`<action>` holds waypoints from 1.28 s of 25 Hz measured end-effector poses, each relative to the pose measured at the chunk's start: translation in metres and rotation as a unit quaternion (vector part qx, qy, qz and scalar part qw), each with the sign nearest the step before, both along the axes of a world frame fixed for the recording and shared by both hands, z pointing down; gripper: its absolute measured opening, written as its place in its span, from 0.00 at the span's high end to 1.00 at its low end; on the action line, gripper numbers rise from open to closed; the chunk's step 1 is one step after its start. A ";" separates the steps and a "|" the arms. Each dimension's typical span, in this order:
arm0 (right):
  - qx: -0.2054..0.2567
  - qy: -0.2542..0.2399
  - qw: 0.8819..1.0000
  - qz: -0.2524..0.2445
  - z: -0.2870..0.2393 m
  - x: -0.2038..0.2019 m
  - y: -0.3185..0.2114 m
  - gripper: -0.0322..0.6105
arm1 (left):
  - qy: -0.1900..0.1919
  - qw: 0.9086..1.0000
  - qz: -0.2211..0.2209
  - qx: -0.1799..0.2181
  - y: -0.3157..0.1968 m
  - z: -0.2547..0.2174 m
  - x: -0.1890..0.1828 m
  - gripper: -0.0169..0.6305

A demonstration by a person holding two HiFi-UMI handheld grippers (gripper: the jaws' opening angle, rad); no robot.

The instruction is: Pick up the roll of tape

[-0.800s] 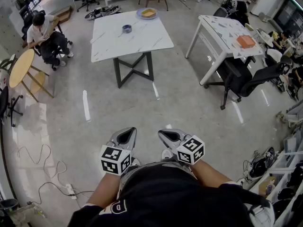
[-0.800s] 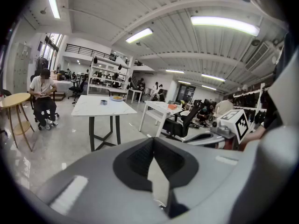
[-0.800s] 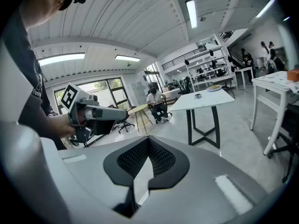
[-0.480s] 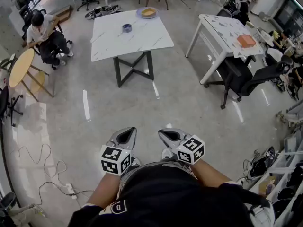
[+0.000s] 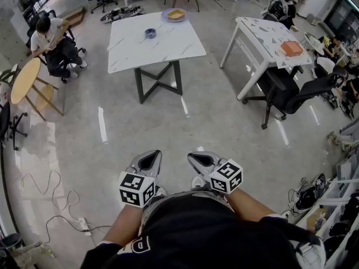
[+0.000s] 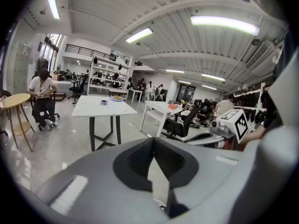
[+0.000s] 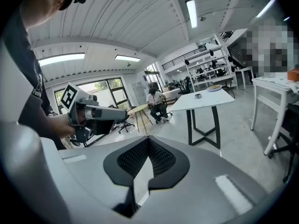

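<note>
Spotting roll of tape [image 5: 150, 33] on white table [image 5: 168, 48], upper centre, far ahead; nearer left gripper [image 5: 148, 162] than right gripper [image 5: 202, 161]; both pinched together, empty.

there's the roll of tape [image 5: 150, 33], small dark bluish ring, lying flat on the white marbled worktop [image 5: 168, 52], out toward the far side, hole facing up
</note>
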State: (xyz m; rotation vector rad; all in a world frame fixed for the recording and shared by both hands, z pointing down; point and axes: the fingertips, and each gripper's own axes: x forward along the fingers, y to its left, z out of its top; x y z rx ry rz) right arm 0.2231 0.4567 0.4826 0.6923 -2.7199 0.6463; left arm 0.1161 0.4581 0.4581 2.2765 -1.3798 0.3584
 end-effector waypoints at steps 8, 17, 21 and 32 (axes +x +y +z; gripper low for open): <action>0.007 0.007 1.000 -0.008 -0.003 -0.012 0.003 0.95 | 0.003 1.000 0.006 -0.002 0.002 0.002 -0.005 0.88; 0.023 0.014 1.000 -0.006 -0.005 -0.065 0.022 0.95 | 0.008 1.000 0.013 0.002 0.014 0.004 -0.054 0.88; 0.013 0.018 1.000 0.015 -0.001 -0.083 0.031 0.95 | 0.012 1.000 0.020 0.002 0.024 0.007 -0.076 0.88; -0.002 0.033 0.999 0.038 0.005 -0.113 0.044 0.95 | 0.025 0.999 0.034 -0.009 0.036 0.018 -0.112 0.88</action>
